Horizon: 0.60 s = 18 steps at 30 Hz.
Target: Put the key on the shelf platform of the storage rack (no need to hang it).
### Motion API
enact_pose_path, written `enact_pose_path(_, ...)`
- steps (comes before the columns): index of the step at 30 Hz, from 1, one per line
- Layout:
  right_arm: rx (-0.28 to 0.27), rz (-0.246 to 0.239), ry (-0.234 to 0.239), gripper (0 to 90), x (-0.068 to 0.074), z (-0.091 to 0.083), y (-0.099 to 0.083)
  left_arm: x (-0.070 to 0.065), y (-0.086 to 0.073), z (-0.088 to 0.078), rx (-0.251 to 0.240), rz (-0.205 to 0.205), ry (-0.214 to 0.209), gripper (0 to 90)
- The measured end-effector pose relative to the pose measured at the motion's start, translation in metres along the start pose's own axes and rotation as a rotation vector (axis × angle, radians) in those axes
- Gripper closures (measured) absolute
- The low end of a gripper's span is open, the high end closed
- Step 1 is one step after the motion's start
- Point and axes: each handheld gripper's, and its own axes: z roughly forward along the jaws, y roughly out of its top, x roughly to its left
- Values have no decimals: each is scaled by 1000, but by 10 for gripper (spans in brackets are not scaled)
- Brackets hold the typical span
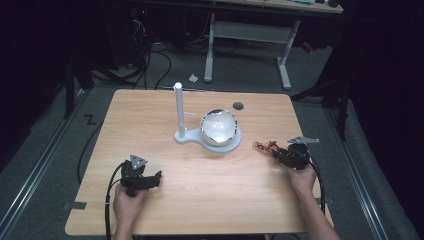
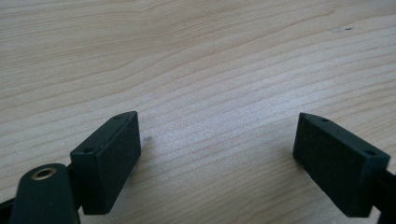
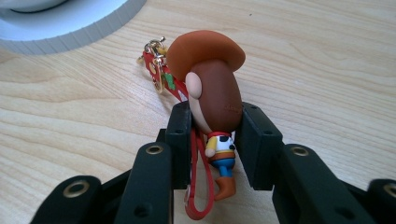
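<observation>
- The right claw (image 3: 212,140) is clamped on the head of a cowboy figure keychain (image 3: 215,102), held just above the surface (image 1: 200,170) at its right side.
- The left claw (image 2: 217,154) hangs apart and empty, near left.
- The white stand (image 1: 207,132) sits mid-surface; judging by this, pickup looks done, with placing left.

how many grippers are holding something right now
1. The right gripper, at the table's right side, is clamped on a cowboy figure keychain. The left gripper, near the front left, is open over bare wood.
</observation>
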Motion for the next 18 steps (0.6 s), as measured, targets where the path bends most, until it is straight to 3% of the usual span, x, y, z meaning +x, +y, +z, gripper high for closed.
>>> enact_pose_path(7,-48,37,23,676,-4,-14,2,0,0,0,0,1,0,154)
enact_pose_path(18,-62,19,56,675,2,-33,5,0,0,0,-2,-1,3,154)
